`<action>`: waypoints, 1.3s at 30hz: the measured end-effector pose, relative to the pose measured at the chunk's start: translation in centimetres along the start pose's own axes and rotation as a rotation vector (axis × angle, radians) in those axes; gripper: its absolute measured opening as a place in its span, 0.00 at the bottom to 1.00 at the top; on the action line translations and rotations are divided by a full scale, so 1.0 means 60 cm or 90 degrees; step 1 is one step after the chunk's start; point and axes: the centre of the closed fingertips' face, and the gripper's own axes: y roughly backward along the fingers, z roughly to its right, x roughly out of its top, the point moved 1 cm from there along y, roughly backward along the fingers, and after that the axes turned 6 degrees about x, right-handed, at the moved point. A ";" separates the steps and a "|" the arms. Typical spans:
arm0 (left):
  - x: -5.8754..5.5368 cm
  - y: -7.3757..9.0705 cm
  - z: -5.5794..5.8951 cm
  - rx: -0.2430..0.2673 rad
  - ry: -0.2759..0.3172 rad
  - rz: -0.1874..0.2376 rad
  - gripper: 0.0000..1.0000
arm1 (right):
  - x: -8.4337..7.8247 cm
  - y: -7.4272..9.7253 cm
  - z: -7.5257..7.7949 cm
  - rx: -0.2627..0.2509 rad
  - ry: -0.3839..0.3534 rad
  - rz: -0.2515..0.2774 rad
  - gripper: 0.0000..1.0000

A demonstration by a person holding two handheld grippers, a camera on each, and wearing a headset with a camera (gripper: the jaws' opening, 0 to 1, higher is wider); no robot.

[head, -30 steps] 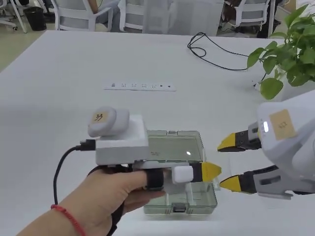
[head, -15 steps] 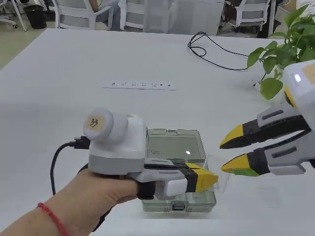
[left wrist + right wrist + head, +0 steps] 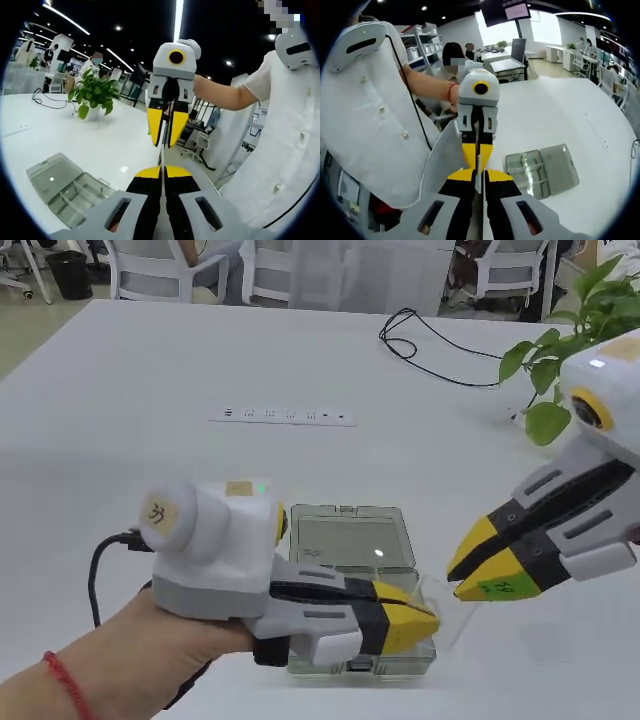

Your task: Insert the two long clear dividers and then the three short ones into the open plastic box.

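Observation:
Just above the table, a thin clear divider (image 3: 446,610) is held between my two grippers. My left gripper (image 3: 424,621), in a hand at the lower left, is shut on one end. From the right, my right gripper (image 3: 456,580) is shut on the other end. In the left gripper view the divider (image 3: 162,157) runs edge-on from my left gripper (image 3: 162,172) to the right gripper (image 3: 163,144). The open clear plastic box (image 3: 405,655) lies under the left gripper, its lid (image 3: 350,538) flat behind it. The box (image 3: 75,192) has partitions inside, also seen in the right gripper view (image 3: 530,172).
A white power strip (image 3: 285,415) lies further back on the white table (image 3: 150,370). A black cable (image 3: 430,345) loops at the far side. A green plant (image 3: 580,340) stands at the right edge. Office chairs line the table's far end.
The right gripper, open a second ago, has come in and shut on the divider. The left gripper has rolled and shifted slightly left.

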 end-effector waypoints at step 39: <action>-0.014 0.017 -0.020 0.039 -0.030 -0.001 0.00 | -0.002 -0.025 0.006 0.024 0.017 -0.018 0.03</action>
